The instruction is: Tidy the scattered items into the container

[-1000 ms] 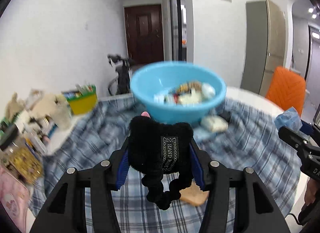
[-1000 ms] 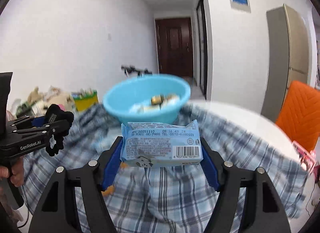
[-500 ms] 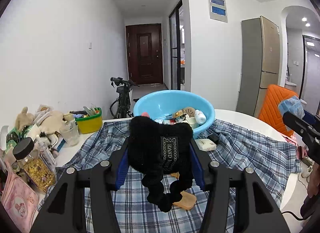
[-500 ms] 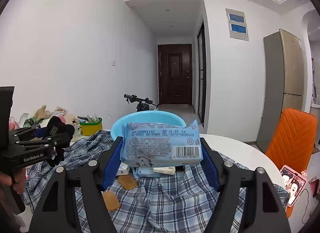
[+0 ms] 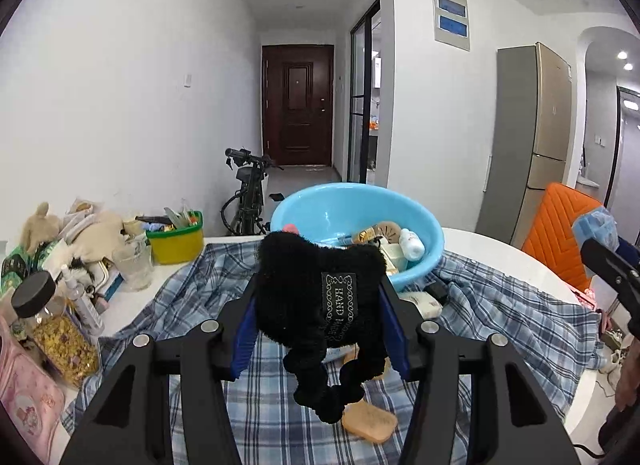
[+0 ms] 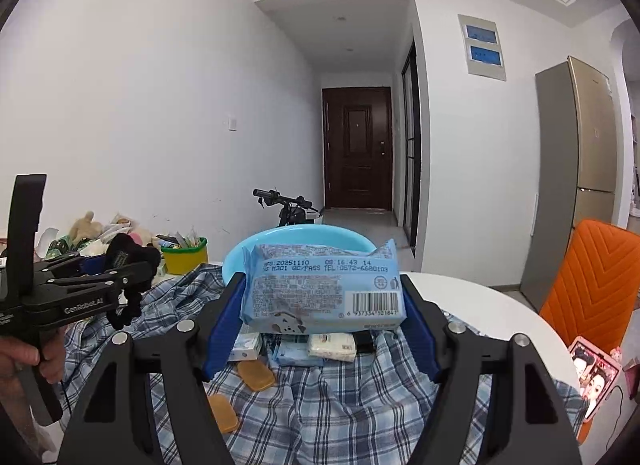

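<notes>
— Two grippers, both loaded? Place everything against the blue basin (image 5: 434, 239).

— Yes. The left gripper (image 5: 322, 317) has its jaws pinching a black plush toy (image 5: 308, 297), held up short of the basin's near rim; a woven label faces the camera and a thin limb dangles below the jaws. The right gripper (image 6: 322, 313) has its jaws pressed onto the ends of a blue wipes packet (image 6: 324, 285), barcode side toward the lens, also on the near side of the basin and hiding most of it.

— What is inside the basin?

— A white bottle (image 5: 412, 241), a round tan thing and some small boxes, piled toward its right wall.

— And outside it?

— The basin sits on a plaid cloth (image 5: 500, 305). Just in front of the basin lie small white packets (image 6: 332, 343) and a black item; nearer still, two tan oval pieces (image 6: 256, 375). Left of the basin stands a yellow-green tub (image 5: 176, 241), with plush toys beyond it.
</notes>
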A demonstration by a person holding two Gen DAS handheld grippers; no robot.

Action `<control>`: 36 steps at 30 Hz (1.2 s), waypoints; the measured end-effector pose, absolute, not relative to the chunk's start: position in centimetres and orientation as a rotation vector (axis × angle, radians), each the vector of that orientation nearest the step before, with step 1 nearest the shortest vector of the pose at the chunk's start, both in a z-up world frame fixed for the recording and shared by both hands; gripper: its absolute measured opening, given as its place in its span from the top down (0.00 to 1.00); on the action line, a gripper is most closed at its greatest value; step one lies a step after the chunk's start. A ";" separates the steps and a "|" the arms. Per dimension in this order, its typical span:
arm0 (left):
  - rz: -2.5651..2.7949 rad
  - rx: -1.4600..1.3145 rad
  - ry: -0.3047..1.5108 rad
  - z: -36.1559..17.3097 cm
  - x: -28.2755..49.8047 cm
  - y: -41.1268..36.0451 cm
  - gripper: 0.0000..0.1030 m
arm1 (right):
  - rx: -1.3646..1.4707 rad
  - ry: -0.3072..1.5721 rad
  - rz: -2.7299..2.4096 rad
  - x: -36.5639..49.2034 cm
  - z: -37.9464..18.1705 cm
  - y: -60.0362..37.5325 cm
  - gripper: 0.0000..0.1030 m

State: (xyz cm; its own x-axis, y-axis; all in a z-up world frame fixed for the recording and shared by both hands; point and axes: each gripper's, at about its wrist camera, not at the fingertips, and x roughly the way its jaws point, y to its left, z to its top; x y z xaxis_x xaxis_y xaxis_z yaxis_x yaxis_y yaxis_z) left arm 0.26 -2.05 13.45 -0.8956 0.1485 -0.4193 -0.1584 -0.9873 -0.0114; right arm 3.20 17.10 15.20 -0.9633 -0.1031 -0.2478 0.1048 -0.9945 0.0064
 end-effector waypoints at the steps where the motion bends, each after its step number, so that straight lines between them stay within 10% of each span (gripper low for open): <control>1: 2.911 -0.637 0.038 13.5 -0.1 -1.9 0.46 | 0.377 0.016 -3.010 2.9 15.2 17.1 0.31; 36: 2.775 -0.695 -0.117 23.1 -27.9 2.2 0.46 | 0.342 0.013 -3.092 -22.6 24.1 16.5 0.31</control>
State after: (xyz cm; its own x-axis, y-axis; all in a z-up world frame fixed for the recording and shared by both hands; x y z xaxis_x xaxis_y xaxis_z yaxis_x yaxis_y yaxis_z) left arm -27.87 2.17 23.09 -0.8459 0.2859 -0.4503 -0.2468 -0.9582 -0.1447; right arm -22.65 16.50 24.15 -0.9754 -0.0301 -0.2183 0.0319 -0.9995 -0.0046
